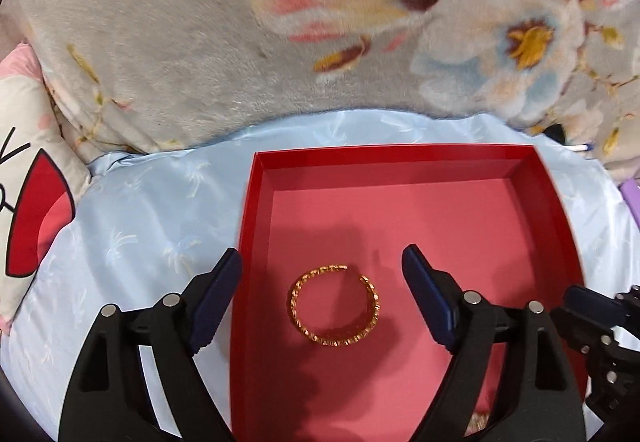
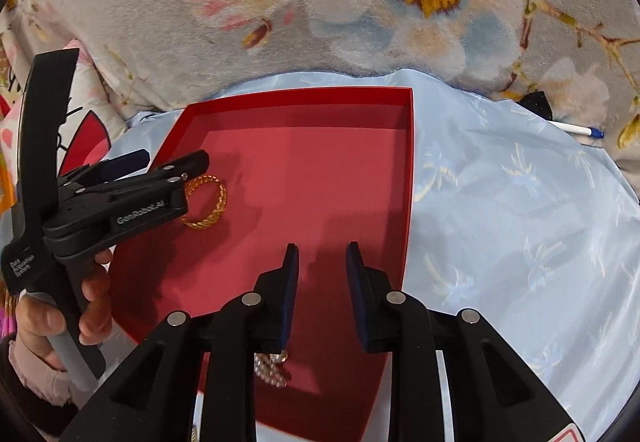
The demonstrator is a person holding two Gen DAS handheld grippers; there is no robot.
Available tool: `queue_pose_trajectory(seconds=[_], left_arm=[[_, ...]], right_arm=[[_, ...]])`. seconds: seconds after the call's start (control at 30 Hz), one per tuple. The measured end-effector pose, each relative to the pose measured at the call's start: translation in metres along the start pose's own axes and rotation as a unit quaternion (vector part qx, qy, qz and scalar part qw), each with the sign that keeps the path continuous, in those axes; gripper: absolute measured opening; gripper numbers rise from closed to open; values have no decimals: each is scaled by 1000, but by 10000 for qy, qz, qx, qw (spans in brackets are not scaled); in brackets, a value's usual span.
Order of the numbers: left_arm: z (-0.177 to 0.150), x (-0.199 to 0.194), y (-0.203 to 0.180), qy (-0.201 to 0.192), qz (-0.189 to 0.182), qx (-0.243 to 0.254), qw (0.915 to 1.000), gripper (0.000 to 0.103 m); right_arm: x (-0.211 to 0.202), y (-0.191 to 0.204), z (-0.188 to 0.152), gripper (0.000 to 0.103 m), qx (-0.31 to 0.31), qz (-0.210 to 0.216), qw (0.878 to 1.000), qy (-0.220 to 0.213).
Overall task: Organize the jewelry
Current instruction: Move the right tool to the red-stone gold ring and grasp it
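The gold bangle (image 1: 333, 305) lies flat on the floor of the red tray (image 1: 456, 157), directly between the fingers of your left gripper (image 1: 322, 274), which stand wide apart with neither pad touching it. From your right gripper's camera the same bangle (image 2: 206, 203) sits ahead and to the left, partly behind the left gripper's black body. Your right gripper (image 2: 322, 256) hangs over the near right part of the tray (image 2: 408, 177), its jaws narrow and with nothing between the pads. Just under its left finger a small pale, sparkly piece of jewelry (image 2: 274, 366) rests on the tray floor; what it is you cannot tell. The tray sits on a light blue cloth (image 2: 520, 222), and beyond your grippers a grey floral blanket (image 1: 160, 21)
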State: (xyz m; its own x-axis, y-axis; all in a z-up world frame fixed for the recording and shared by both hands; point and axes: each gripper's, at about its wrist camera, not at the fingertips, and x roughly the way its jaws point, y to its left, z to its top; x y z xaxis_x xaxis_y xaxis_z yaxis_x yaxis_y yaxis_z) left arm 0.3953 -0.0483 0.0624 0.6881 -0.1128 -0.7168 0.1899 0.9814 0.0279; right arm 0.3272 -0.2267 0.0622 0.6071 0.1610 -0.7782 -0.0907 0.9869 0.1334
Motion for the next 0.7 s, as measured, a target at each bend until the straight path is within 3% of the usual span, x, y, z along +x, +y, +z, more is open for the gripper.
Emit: queue_pose_trajectory(seconds=[0.3, 0.57, 0.7], left_arm=[[-64, -82, 23, -364, 5, -13, 9993, 89], [-146, -113, 39, 12, -202, -251, 9995, 91], [-180, -119, 39, 77, -214, -362, 9991, 91]], right_arm=[[-54, 12, -58, 36, -167, 60, 9991, -388], [-98, 11, -141, 44, -173, -230, 9977, -613], [-104, 3, -176, 44, 9, -235, 9984, -513]])
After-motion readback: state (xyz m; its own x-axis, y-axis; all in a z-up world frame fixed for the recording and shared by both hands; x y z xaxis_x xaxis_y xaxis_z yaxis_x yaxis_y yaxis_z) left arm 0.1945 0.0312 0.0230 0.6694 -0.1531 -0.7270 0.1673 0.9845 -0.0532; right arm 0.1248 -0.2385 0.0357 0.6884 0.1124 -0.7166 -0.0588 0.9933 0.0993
